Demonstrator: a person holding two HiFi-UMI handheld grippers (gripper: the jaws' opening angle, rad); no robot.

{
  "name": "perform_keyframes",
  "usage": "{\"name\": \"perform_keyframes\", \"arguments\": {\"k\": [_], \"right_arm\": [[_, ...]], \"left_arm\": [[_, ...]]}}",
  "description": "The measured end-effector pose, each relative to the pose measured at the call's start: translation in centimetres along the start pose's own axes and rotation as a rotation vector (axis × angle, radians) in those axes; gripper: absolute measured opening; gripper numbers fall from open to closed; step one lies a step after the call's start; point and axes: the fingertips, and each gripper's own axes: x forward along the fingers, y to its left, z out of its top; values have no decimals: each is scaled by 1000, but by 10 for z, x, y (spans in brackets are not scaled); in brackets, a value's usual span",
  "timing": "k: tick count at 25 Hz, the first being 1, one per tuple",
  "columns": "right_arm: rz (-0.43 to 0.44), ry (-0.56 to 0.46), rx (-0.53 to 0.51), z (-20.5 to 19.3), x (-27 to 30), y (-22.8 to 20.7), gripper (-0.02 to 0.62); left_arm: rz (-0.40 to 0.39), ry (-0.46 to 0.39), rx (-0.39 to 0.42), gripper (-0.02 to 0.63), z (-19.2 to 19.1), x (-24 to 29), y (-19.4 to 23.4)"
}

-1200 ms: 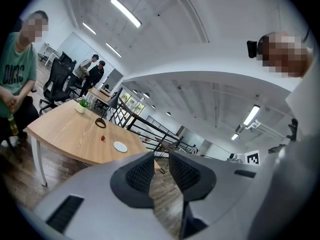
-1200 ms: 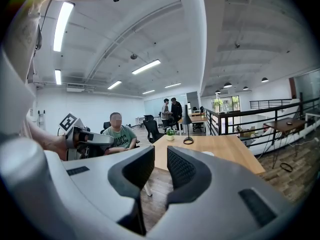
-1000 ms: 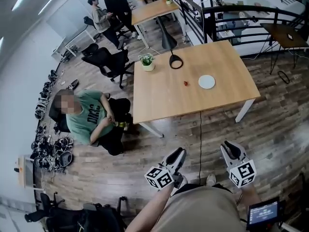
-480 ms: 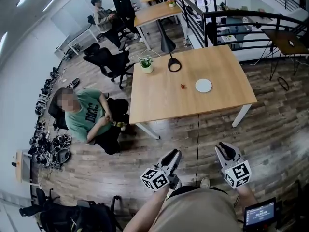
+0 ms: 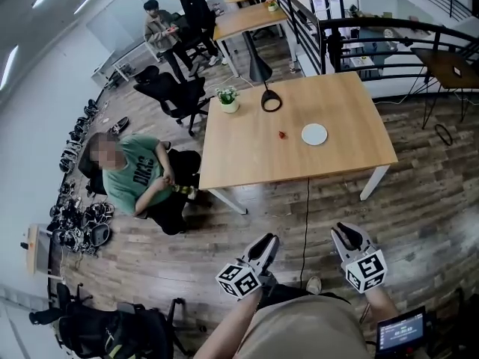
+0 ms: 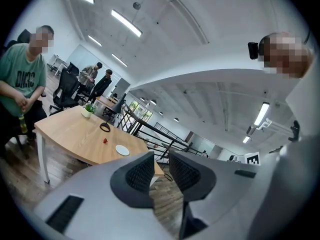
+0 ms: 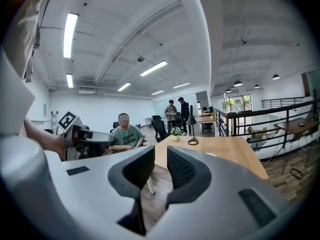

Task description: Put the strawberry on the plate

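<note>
- Two handheld grippers are in view, both held low and close to the person's body, well apart from the desk (image 5: 340,99).
- Left gripper (image 5: 268,241): its own view shows the jaws parted by a narrow gap, with only floor and the far desk edge visible between them; it grasps nothing.
- Right gripper (image 5: 346,235): its own view shows the jaws likewise released, with a slim gap and bare floor between the pads; it is empty too.
- Strawberry (image 5: 281,134): a small red item lying on the bare wooden desk top, near the middle and untouched.
- Plate (image 5: 314,134): a small round white plate lying flat on the desk, near the strawberry on its right in the head view but apart from it; nothing lies on the plate.
- Other items on the desk: a black lamp (image 5: 269,96) with a ring-shaped base and a small potted plant (image 5: 227,97), both towards the far edge. A thin cable (image 5: 305,215) hangs from the near edge to the floor.
- Bystanders: a seated person in a green shirt (image 5: 135,182) beside the desk's left end, and two standing people (image 5: 176,10) in the background.
- Task progress (judgement): nothing is done yet. All of it remains: approaching the desk, closing one gripper on the strawberry, carrying it across the short gap, and releasing it onto the plate.
- Handling note (judgement): the fruit looks small and soft, so a light, centred squeeze seems advisable.
</note>
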Motion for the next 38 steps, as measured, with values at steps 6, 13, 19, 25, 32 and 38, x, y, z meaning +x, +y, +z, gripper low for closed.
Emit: {"name": "perform_keyframes", "arguments": {"k": [6, 13, 19, 25, 32, 38], "right_arm": [[15, -8, 8, 3, 2, -7, 58], [-3, -7, 32, -3, 13, -6, 58], [-27, 9, 15, 4, 42, -12, 58], [-69, 25, 10, 19, 79, -22, 58], [-108, 55, 16, 27, 134, -37, 58], [-126, 63, 22, 41, 187, -40, 58]], "left_arm": [[22, 19, -5, 75, -8, 0, -4], [22, 15, -3, 75, 4, 0, 13], [-4, 19, -25, 75, 15, 20, 43], [-42, 30, -35, 75, 44, 47, 81], [-85, 37, -41, 75, 83, 82, 125], [-100, 62, -57, 75, 108, 103, 169]]}}
